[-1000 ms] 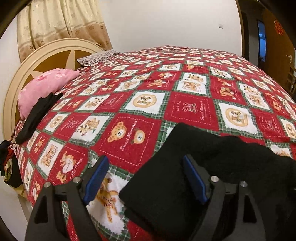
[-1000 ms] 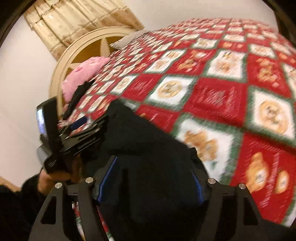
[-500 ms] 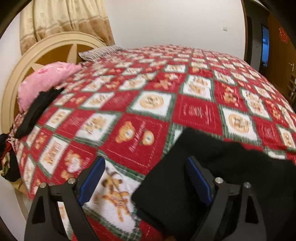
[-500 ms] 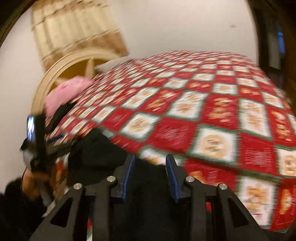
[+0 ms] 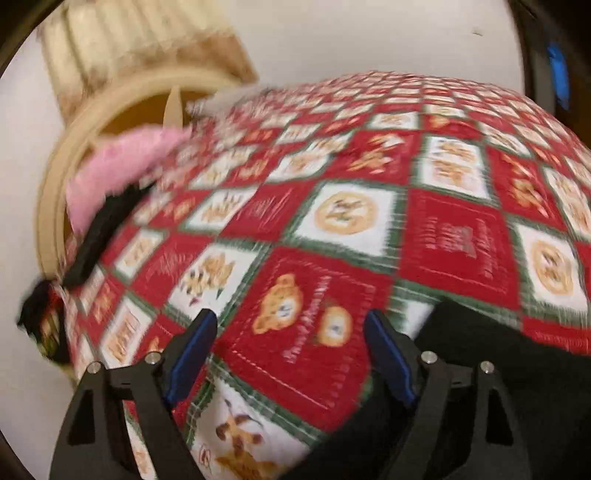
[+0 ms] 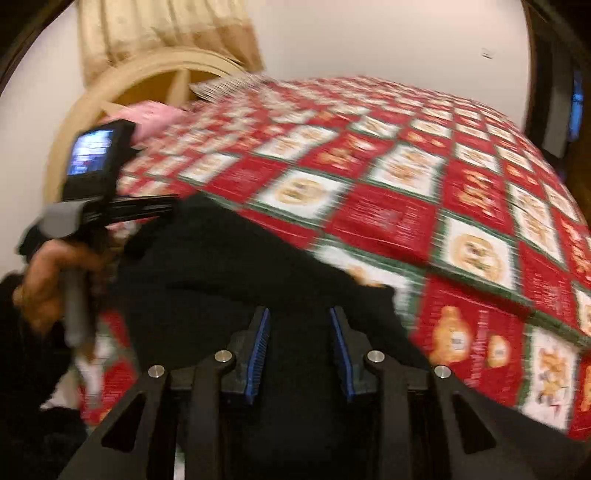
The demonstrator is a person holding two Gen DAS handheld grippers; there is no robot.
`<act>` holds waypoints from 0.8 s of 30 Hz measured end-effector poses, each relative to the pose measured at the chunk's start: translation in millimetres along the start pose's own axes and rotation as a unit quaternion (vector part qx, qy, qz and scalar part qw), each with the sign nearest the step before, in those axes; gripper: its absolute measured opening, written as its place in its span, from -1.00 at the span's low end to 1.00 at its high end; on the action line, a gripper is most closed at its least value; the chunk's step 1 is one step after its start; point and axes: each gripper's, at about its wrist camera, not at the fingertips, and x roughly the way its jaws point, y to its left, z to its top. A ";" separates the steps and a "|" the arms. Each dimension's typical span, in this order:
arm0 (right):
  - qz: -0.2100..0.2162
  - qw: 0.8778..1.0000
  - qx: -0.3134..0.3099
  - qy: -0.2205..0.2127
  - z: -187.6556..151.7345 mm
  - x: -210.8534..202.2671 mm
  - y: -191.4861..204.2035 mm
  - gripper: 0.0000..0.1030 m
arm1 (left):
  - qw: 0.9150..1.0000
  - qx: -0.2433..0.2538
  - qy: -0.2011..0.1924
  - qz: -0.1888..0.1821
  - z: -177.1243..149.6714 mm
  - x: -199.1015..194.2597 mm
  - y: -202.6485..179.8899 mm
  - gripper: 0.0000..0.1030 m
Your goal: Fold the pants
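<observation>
The black pants (image 6: pixel 229 273) lie folded on the red patchwork bedspread (image 6: pixel 388 218) near the front edge. In the left wrist view they show at the lower right (image 5: pixel 509 373). My left gripper (image 5: pixel 291 354) is open and empty over the bedspread, just left of the pants. My right gripper (image 6: pixel 299 350) hovers over the pants with its jaws partly closed and a gap between the pads; nothing is pinched between them. The left hand-held gripper (image 6: pixel 96 177) shows in the right wrist view at the left.
A pink pillow (image 5: pixel 118 173) and another dark garment (image 5: pixel 103 236) lie by the cream headboard (image 5: pixel 74 155) at the left. A curtain (image 6: pixel 162 33) hangs behind. A dark doorway (image 5: pixel 554 62) stands at the far right.
My left gripper has slid left off the pants and now has only bedspread between its jaws. My right gripper narrowed from wide open and rose over the pants.
</observation>
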 end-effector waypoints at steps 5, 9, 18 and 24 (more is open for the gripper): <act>0.013 0.998 -0.063 0.005 -17.5 27.3 46.0 -0.21 | 0.999 -0.037 -0.023 -0.011 7.4 -25.9 24.6 0.65; 0.040 0.997 -0.065 0.011 -12.3 17.6 54.1 -0.06 | 0.996 -0.008 -0.076 -0.051 10.3 -57.6 9.7 0.65; -0.081 0.968 0.191 -0.138 -47.6 -156.5 -73.8 -0.05 | 0.991 0.057 -0.066 -0.106 11.6 -68.5 -51.2 0.65; -0.309 0.867 0.361 -0.153 -165.4 -285.7 -178.4 -0.05 | 0.977 0.071 -0.047 -0.195 -19.6 -105.1 -84.5 0.65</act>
